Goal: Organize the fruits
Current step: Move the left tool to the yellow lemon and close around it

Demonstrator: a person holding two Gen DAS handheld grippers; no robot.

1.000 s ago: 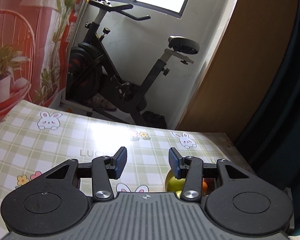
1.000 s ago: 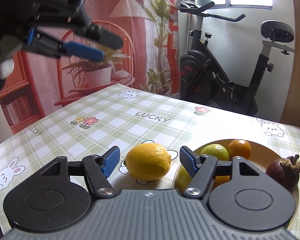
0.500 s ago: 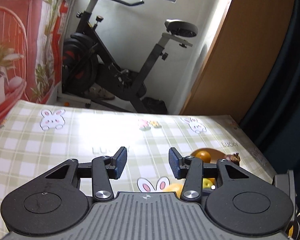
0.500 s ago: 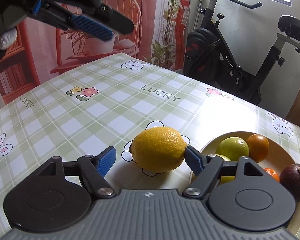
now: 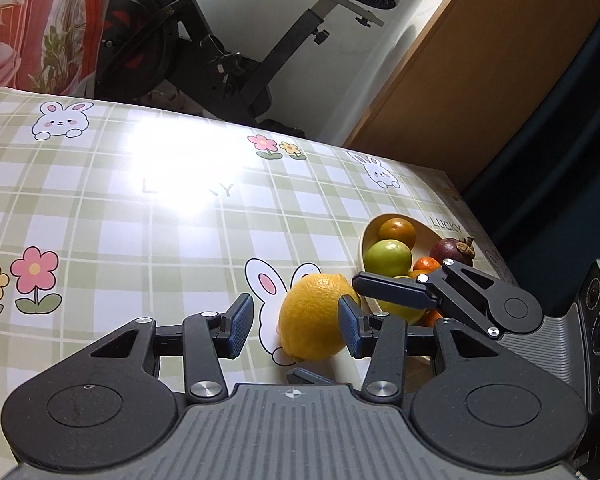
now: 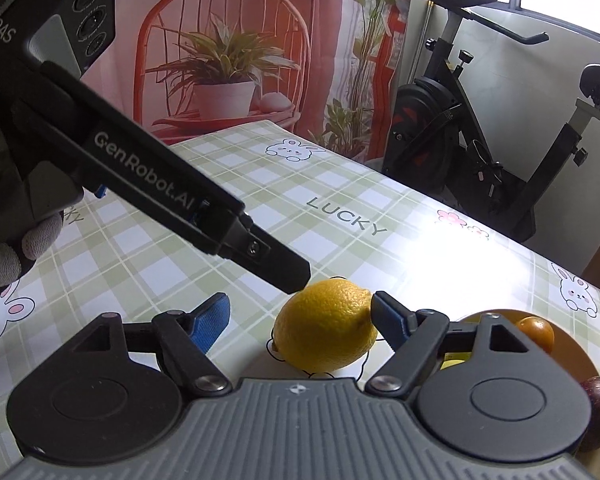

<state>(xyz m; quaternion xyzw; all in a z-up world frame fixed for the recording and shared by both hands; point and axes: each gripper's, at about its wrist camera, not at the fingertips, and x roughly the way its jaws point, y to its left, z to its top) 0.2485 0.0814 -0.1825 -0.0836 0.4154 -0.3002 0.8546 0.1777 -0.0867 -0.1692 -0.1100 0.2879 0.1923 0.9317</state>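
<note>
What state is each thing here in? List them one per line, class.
Left gripper: open, beside the lemon.
Right gripper: open, one pad at the lemon.
Lemon: on the tablecloth, outside the bowl.
Bowl: upright, holding fruit.
Mangosteen: in the bowl.

A yellow lemon (image 6: 326, 326) lies on its side at lower centre. Lower right, a bowl (image 5: 367, 227) holds an orange (image 5: 397, 230), green apple (image 5: 388, 258), and probably a mangosteen (image 5: 452, 249).
</note>
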